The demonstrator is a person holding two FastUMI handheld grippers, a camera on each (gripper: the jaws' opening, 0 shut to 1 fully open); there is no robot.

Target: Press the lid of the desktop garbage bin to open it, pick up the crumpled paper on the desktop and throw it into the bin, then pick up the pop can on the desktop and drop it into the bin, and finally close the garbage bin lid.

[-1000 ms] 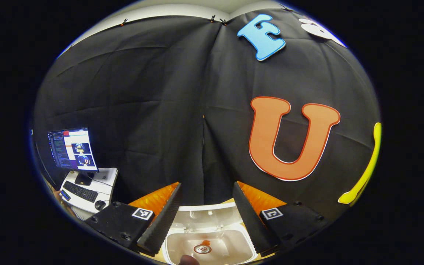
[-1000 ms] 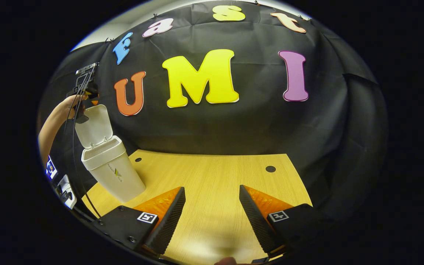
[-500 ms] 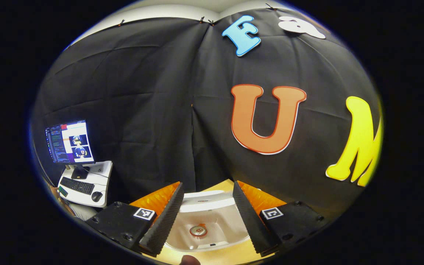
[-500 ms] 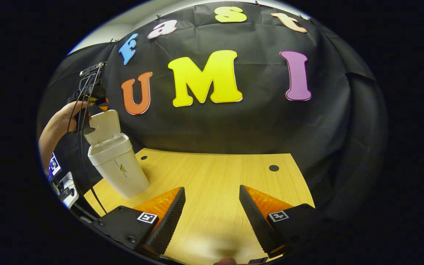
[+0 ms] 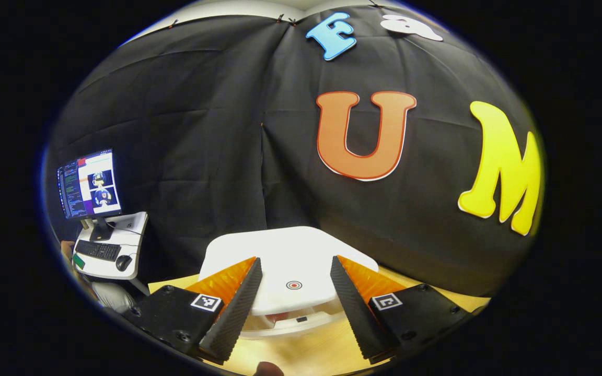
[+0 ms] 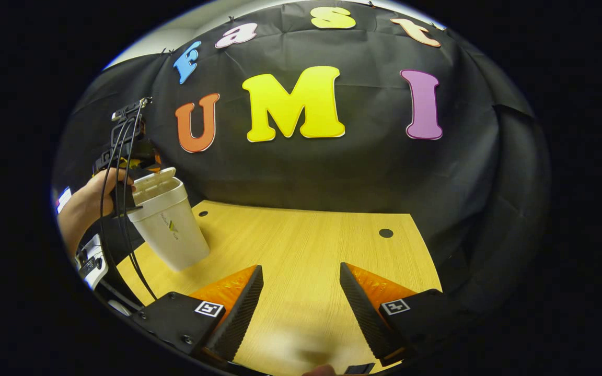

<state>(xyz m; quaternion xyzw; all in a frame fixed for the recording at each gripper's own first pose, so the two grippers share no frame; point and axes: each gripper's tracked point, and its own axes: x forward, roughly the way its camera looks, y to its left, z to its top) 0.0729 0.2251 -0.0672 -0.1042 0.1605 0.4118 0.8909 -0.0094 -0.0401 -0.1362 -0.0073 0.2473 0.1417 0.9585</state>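
Left tool (image 5: pixel 293 284), fingers apart, hovers over the bin lid (image 5: pixel 285 261), low centre, nearly shut. Right tool (image 6: pixel 301 308) gapes, empty. A careless push could tip the garbage bin (image 6: pixel 168 224).

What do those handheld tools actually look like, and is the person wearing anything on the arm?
Each tool has two wedge-shaped fingers with ribbed inner faces, on black blocks bearing small square black-and-white markers. Seen in the right gripper view, the left one is a black frame trailing black cables, held by a bare forearm, no sleeve visible.
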